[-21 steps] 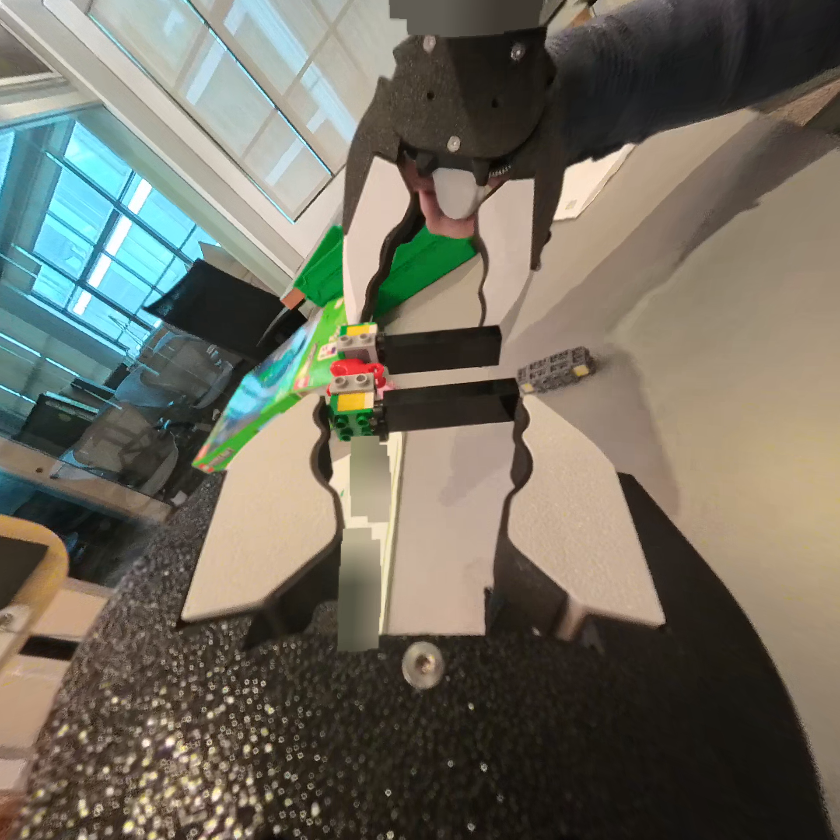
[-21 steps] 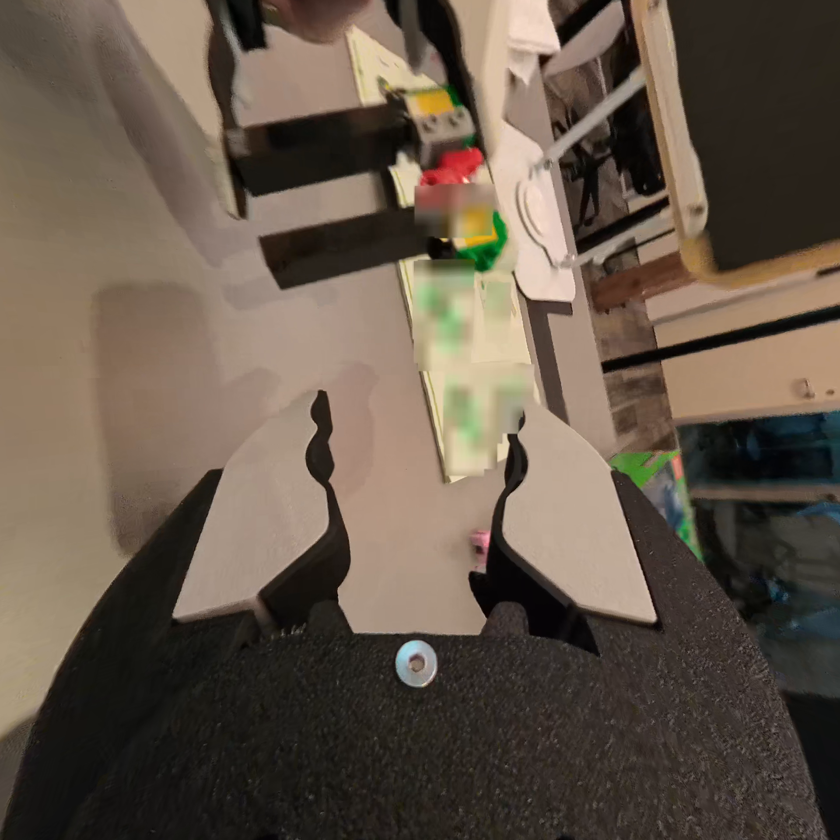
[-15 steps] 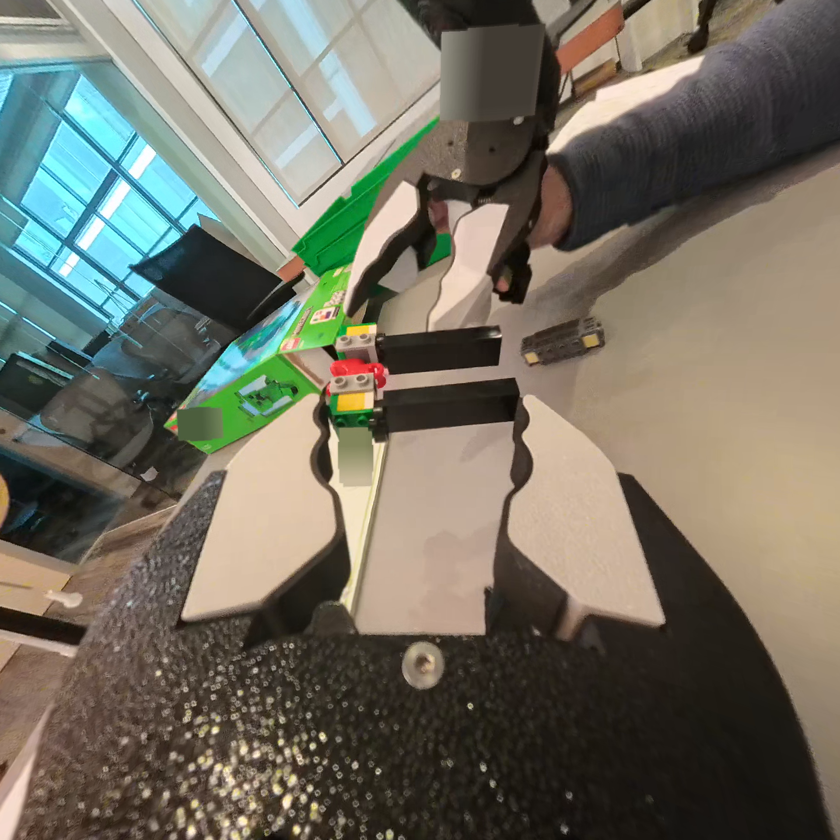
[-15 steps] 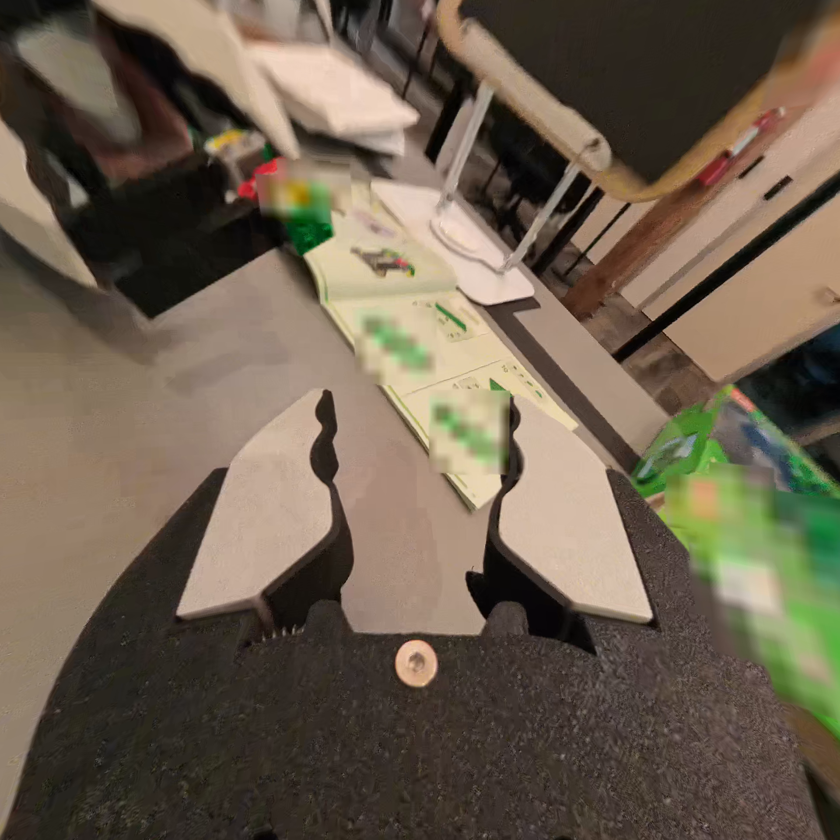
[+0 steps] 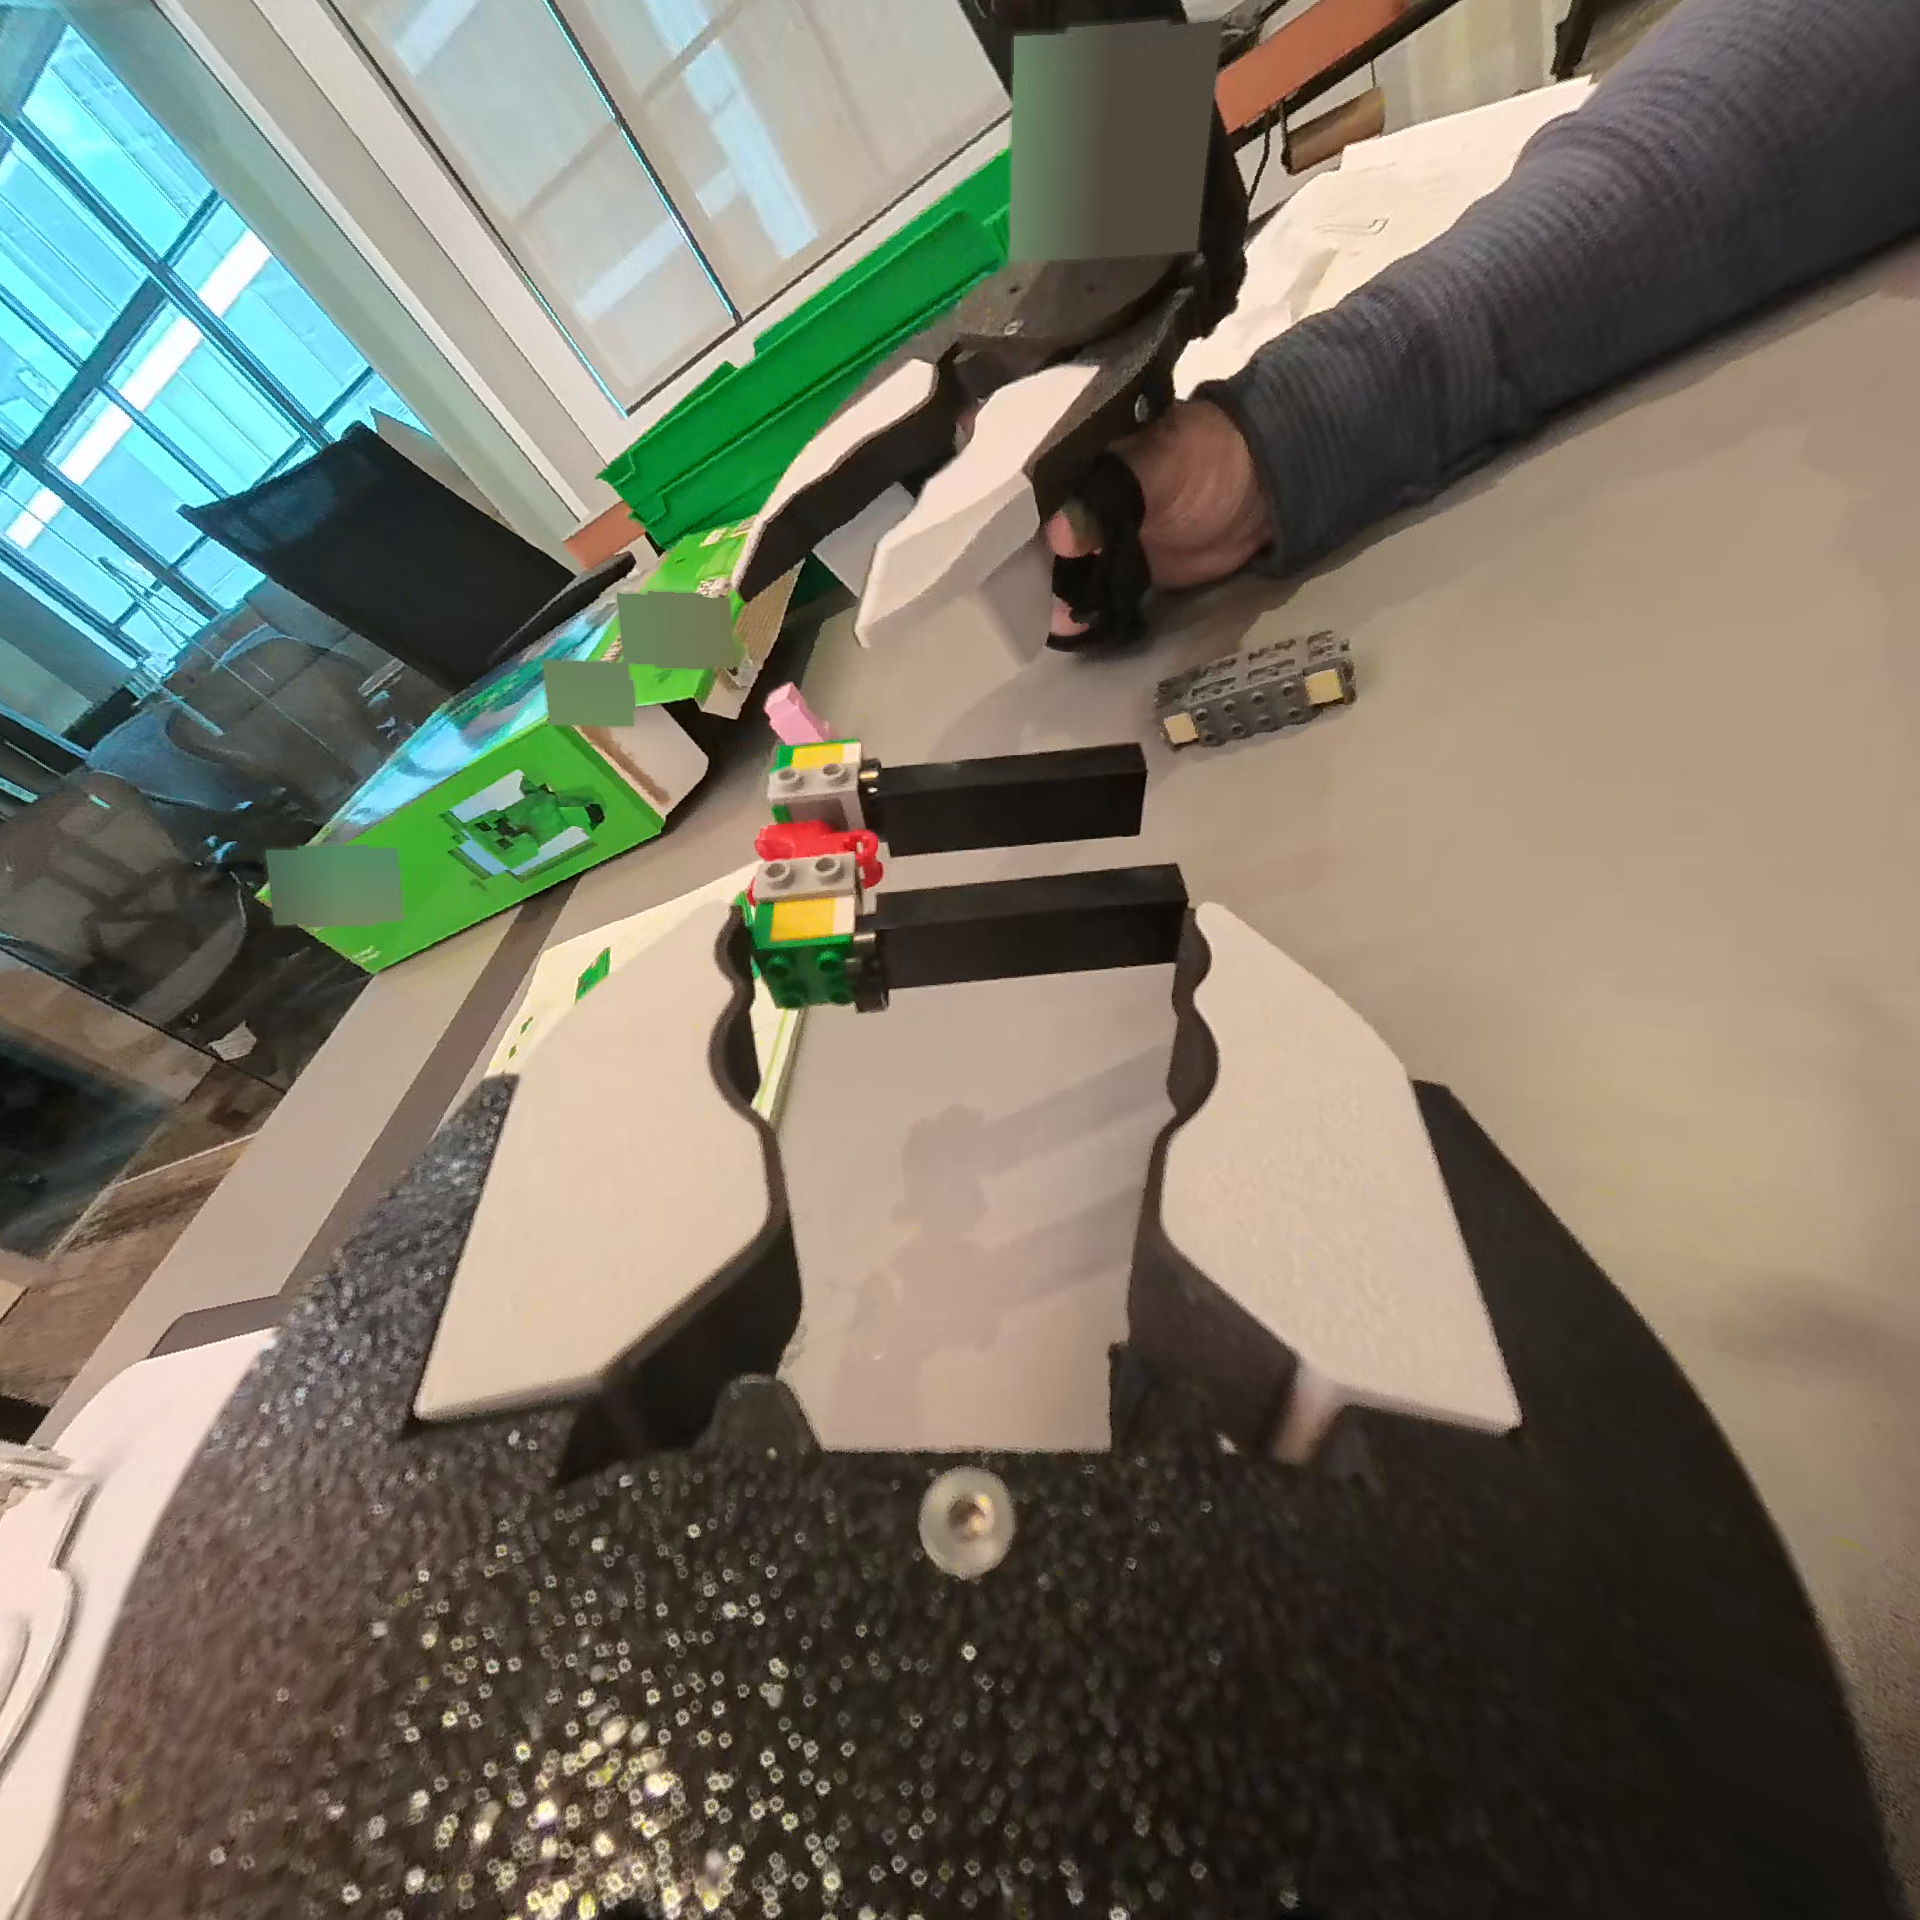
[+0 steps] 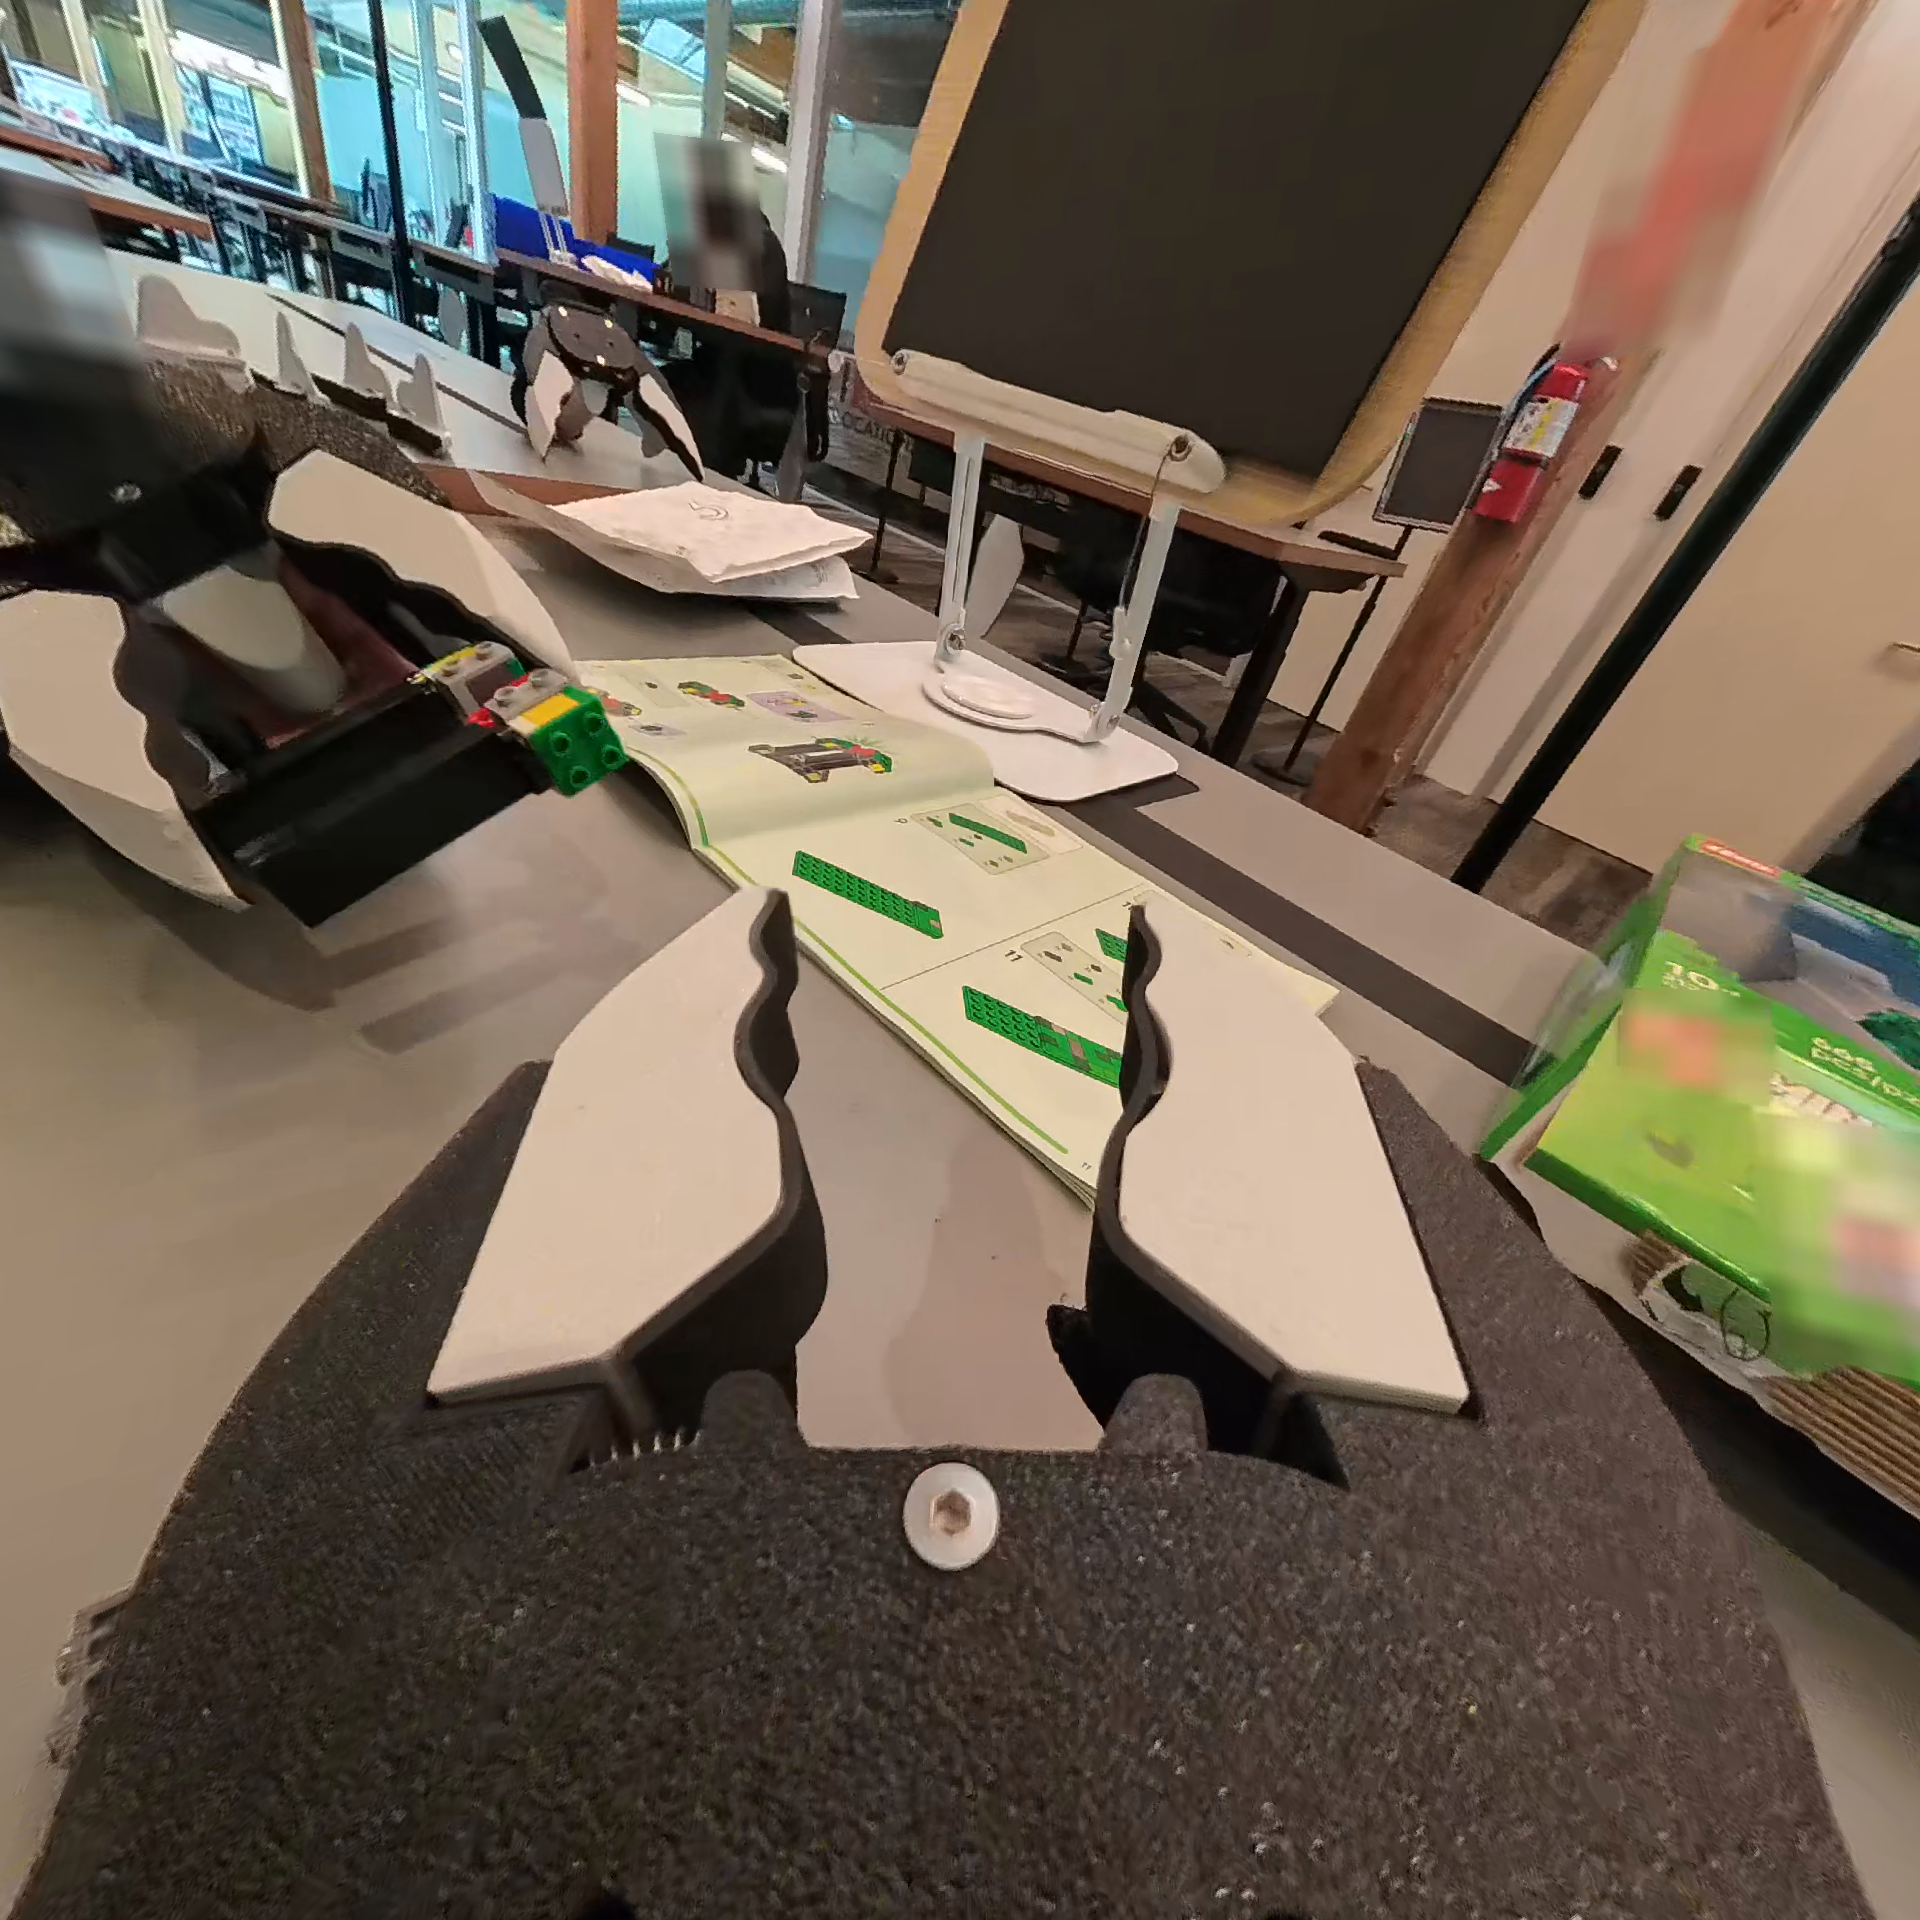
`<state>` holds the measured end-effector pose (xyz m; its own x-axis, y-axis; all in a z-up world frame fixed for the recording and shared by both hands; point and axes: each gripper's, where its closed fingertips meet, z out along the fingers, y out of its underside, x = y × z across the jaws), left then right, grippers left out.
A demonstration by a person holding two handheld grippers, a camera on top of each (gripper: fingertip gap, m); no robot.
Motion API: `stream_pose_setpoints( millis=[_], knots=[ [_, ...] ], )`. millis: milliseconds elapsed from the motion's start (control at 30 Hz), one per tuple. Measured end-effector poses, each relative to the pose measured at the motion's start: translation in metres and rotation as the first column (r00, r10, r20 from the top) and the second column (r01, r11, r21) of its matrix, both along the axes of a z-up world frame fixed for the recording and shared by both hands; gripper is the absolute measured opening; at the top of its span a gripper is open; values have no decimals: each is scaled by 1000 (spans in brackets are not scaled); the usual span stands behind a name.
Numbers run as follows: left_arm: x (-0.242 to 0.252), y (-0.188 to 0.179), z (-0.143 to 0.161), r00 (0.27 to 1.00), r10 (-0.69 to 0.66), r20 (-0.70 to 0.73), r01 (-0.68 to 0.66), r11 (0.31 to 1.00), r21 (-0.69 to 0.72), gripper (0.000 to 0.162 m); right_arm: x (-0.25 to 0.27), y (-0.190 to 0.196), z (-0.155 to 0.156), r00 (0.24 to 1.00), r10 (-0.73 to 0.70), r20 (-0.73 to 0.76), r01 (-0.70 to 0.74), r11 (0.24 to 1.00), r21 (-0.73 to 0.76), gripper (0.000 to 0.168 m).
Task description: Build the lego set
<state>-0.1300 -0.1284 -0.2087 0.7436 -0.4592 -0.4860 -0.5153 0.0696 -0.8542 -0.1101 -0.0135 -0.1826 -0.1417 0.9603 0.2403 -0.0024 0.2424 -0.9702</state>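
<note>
- The grey table [image 5: 1558, 1039] has lots of bare room on the right; its edge runs along the left, by the booklet [image 6: 935, 883].
- The lego build [image 5: 914, 883] sits at the tips of the left gripper [image 5: 956, 945], whose fingers are wide apart. I cannot tell if they touch it.
- The right gripper [image 6: 961, 925] is wide open and holds nothing.
- The green box [image 6: 1714, 1122] is blurry.

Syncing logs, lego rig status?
Left gripper open at black two-bar lego assembly. Right gripper open, empty, over instruction booklet. Nothing blocking.
</note>
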Motion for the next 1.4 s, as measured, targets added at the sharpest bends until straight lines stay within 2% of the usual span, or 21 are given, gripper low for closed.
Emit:
stream_pose_setpoints(
  millis=[433,1400],
  knots=[
    [2,-1,2,997,-31,69,32,999,-14,77,1,6,1,1000,14,-1,-14,997,-82,56],
    [3,-1,2,997,-34,76,35,999,-16,78,0,1,-2,999,28,16,-27,999,-46,51]
  ],
)
